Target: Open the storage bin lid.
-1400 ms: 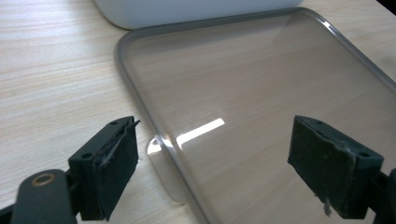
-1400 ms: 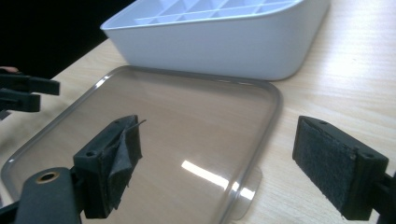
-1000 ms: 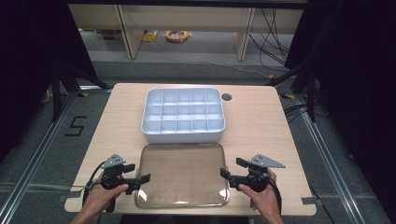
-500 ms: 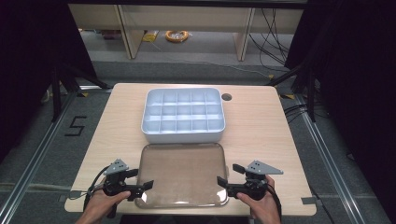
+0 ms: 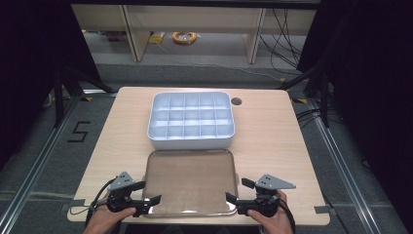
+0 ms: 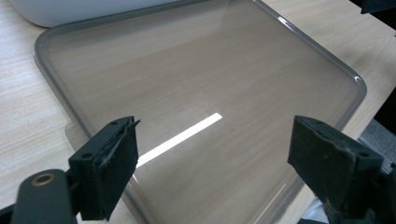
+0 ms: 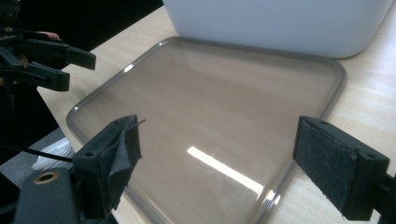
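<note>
At the lower middle of the high frame both hand-held grippers, left and right, have dropped back, jaws open, flanking the clear lid's near corners, poised to grasp

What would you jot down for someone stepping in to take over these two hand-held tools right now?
Left tool: open, empty, at the near left corner of the clear lid; its jaws straddle the lid's edge but don't pinch it.
Right tool: open, empty, at the near right corner, likewise apart from the lid.
Lid: lies flat on the table, near edge at the table's front, far edge beside the white compartment box.
Box: open, its compartments look empty.
Done: both tools lined up at the lid.
Left: probably grip both corners, lift the lid and set it onto the box.
</note>
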### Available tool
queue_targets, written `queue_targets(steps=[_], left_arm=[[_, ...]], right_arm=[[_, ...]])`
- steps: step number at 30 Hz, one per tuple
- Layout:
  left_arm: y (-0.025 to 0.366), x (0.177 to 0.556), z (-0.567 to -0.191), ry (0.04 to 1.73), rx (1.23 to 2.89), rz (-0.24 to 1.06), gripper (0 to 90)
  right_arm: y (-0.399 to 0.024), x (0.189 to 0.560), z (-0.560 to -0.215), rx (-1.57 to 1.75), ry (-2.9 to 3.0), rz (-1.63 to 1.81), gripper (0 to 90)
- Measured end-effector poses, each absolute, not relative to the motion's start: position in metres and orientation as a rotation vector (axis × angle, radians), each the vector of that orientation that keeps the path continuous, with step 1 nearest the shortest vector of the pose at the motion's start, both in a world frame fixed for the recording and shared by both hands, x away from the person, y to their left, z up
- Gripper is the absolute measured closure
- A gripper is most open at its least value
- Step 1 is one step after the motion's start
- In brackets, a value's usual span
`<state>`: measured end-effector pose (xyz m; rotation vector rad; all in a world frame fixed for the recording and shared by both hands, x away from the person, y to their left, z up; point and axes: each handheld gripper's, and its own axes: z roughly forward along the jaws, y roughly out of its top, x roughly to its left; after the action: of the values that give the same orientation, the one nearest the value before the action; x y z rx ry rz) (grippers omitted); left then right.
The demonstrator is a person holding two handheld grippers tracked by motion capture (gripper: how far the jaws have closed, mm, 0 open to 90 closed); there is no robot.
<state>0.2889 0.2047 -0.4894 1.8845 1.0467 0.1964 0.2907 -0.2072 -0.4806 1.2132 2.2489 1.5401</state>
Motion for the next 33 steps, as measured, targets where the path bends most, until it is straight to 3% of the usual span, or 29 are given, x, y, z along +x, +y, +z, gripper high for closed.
queue_targets(steps=[33], left_arm=[[0.205, 0.26, -0.491, 1.009, 1.908, 0.186, 15.4]], right_arm=[[-0.213, 0.252, -0.491, 1.269, 2.326, 1.465, 15.9]])
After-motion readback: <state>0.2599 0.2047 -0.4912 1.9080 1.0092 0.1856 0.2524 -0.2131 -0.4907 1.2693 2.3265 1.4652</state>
